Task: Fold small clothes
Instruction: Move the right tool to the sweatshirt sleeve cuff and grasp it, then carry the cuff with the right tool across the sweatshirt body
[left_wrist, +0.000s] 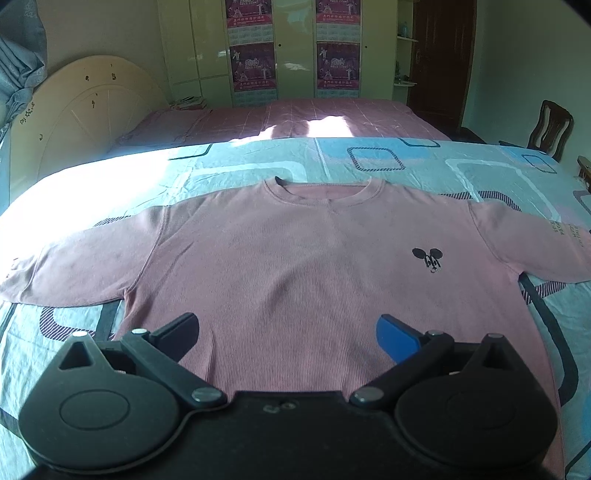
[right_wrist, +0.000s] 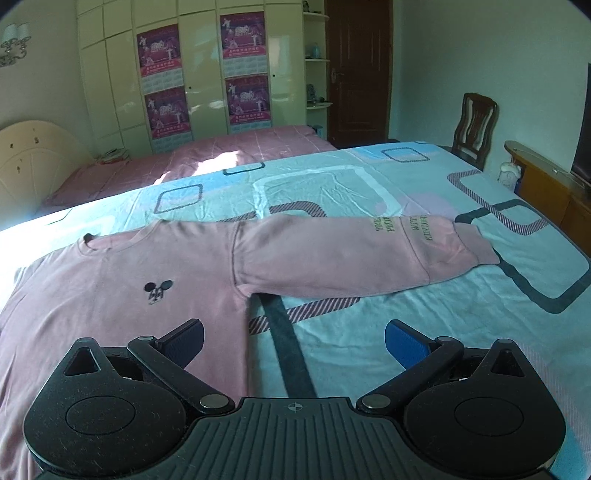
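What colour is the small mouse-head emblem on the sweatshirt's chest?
Black, on the pink ribbed sweatshirt; the small mouse-head emblem shows best in the left wrist view.

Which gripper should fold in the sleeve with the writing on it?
Probably the right gripper. It hangs open by the shirt's side edge, with the lettered sleeve just ahead. The left gripper sits over the shirt's middle.

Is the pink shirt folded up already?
No, the pink shirt lies spread flat on the bedsheet, with its sleeve stretched straight out to the side.
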